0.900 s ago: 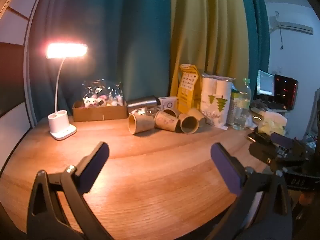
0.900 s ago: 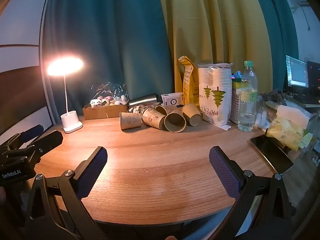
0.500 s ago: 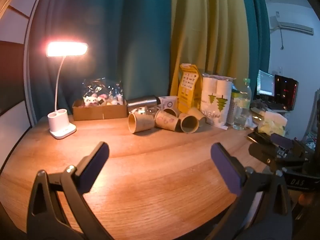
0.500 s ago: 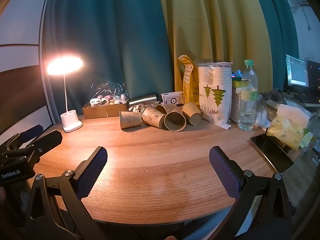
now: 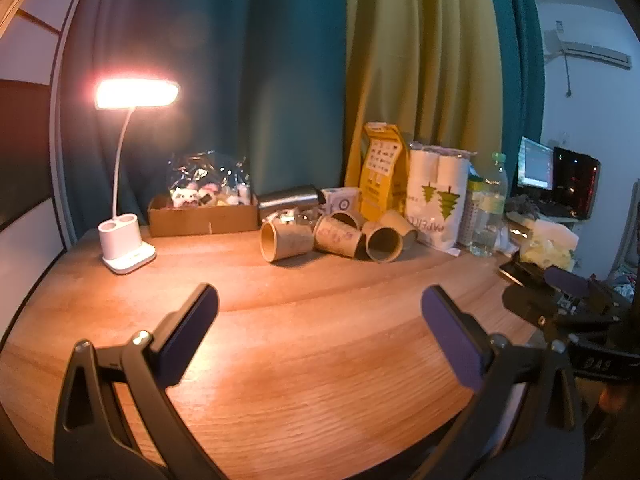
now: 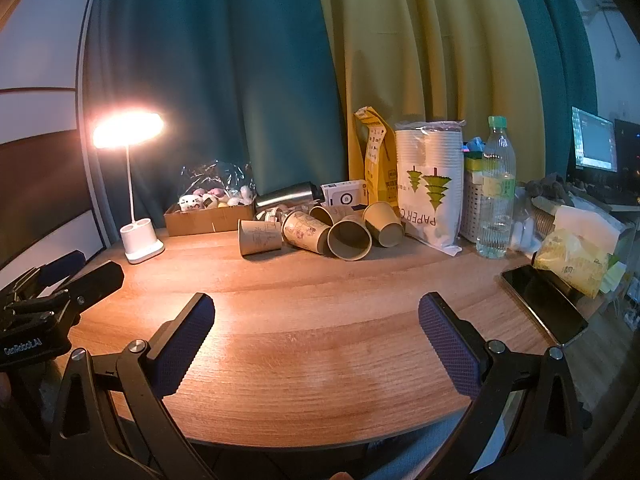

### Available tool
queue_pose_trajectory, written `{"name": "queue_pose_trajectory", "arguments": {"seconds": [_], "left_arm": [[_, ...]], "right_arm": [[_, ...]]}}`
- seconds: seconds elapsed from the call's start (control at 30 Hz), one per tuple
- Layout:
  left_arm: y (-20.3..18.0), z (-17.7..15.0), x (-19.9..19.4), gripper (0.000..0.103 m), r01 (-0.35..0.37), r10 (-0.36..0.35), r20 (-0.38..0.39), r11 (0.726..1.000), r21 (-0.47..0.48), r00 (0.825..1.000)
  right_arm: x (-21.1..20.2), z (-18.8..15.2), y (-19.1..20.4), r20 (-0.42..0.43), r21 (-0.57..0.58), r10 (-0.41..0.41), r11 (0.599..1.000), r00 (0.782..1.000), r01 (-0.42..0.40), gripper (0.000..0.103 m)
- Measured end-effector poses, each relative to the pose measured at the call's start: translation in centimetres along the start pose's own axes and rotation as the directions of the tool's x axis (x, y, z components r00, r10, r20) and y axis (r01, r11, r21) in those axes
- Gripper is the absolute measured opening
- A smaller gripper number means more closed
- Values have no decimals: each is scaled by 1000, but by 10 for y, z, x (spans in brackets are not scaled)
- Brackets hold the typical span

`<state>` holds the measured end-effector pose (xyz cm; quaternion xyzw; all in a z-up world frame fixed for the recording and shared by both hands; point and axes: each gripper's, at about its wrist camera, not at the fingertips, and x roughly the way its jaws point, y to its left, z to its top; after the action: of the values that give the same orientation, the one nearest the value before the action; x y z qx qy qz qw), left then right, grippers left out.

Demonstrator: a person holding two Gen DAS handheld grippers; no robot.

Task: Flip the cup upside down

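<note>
Five brown paper cups lie tipped over at the back of the wooden worktop. Left tongs and right tongs both gape wide, holding nothing.

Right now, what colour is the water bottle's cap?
Green; the water bottle's cap shows best in the right wrist view.

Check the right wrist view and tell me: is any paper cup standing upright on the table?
No, the paper cups all lie on their sides on the table.
</note>
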<state>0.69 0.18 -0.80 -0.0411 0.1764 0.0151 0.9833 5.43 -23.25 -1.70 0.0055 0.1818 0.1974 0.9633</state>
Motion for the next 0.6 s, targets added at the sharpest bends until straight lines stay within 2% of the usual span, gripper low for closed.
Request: {"name": "queue_pose_trajectory", "arguments": {"seconds": [0.6], "left_arm": [[2,-1,2,103,-2,2,-5,1000,1,1000]], "right_arm": [[2,-8,1,-5,1,-1,1000,1000,1,103]]}}
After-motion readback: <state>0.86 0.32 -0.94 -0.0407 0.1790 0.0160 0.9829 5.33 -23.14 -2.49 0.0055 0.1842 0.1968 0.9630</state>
